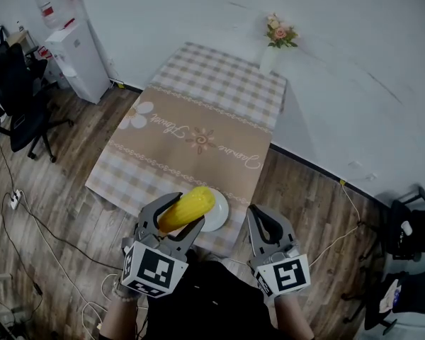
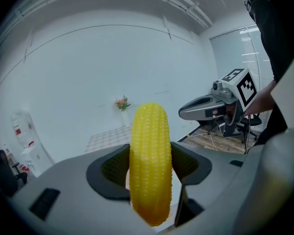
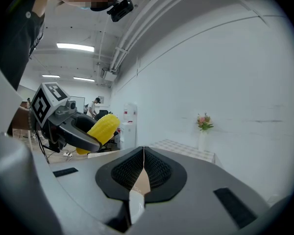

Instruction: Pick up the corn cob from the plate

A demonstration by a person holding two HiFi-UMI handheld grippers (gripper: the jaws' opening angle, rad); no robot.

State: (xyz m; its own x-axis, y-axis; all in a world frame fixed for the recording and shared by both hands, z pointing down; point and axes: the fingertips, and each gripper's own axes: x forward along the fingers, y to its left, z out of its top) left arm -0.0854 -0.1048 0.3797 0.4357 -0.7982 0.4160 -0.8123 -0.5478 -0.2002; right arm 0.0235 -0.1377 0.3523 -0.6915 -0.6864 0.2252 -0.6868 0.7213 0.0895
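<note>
Left gripper (image 1: 176,217) — corn cob (image 2: 149,165) between jaws

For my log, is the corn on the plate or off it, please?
Off it: the left gripper holds the corn above the plate.

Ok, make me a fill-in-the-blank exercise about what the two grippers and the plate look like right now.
The left gripper is shut on the ____. Open or shut, the right gripper is ____. The plate on the table is coloured ____.
Missing words: corn cob; shut; white.
</note>
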